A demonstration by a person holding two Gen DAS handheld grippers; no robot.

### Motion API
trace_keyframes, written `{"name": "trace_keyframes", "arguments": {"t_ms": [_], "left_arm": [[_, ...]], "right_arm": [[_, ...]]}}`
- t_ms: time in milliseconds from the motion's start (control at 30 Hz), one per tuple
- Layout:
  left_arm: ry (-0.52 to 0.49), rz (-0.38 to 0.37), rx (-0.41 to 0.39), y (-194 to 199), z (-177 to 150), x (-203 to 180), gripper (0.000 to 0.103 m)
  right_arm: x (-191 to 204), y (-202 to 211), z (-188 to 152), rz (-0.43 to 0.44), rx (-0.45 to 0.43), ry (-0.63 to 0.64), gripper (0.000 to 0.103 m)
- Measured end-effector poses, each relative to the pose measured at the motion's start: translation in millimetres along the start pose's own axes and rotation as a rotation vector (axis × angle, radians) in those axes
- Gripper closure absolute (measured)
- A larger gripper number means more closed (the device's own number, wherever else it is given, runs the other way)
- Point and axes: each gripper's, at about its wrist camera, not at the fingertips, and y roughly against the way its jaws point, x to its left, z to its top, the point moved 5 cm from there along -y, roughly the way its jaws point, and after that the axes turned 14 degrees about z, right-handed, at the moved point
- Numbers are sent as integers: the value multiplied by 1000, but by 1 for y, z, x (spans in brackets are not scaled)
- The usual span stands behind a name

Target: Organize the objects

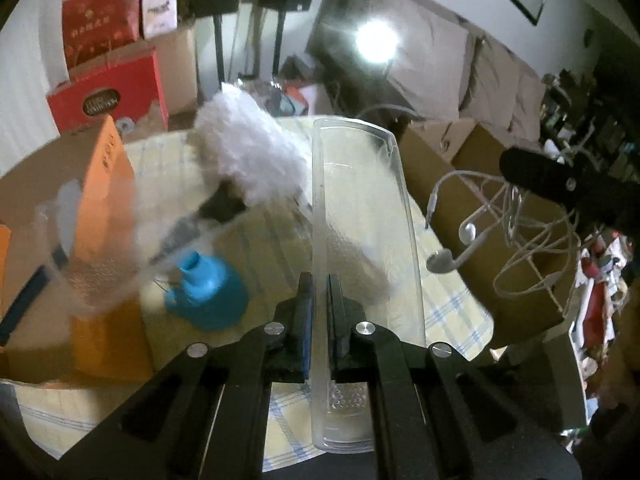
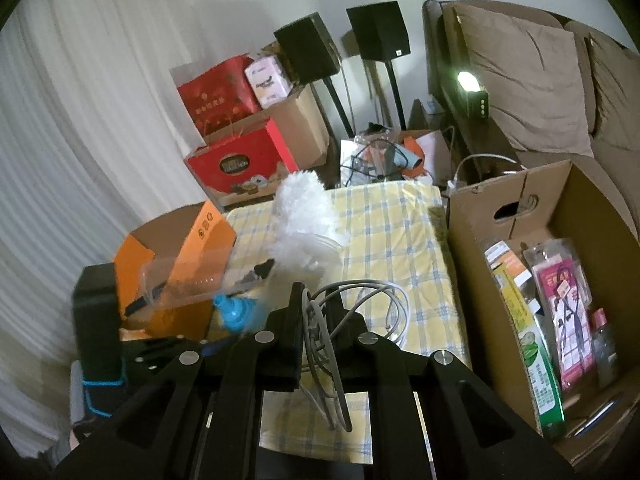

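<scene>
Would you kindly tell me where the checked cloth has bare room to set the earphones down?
The checked cloth lies bare between the white duster and the cardboard box. The left is crowded: orange box, blue bottle.

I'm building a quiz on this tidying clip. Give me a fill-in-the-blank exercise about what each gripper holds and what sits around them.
1. The left gripper is shut on the rim of a clear plastic ____.
2. The right gripper is shut on a tangle of white wired ____.
3. The tablecloth is yellow with a blue ____ pattern.
4. The fluffy duster on the table is ____ in colour.

Missing words: container; earphones; check; white
</scene>
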Motion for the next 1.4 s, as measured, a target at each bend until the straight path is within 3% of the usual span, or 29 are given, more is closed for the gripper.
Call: {"name": "trace_keyframes", "arguments": {"t_ms": [500, 1400], "left_arm": [[69, 53, -110, 48, 41, 54, 98], [264, 264, -184, 95, 35, 204, 98]], "right_arm": [[43, -8, 22, 37, 1, 100, 94], [158, -101, 44, 131, 50, 291, 94]]}}
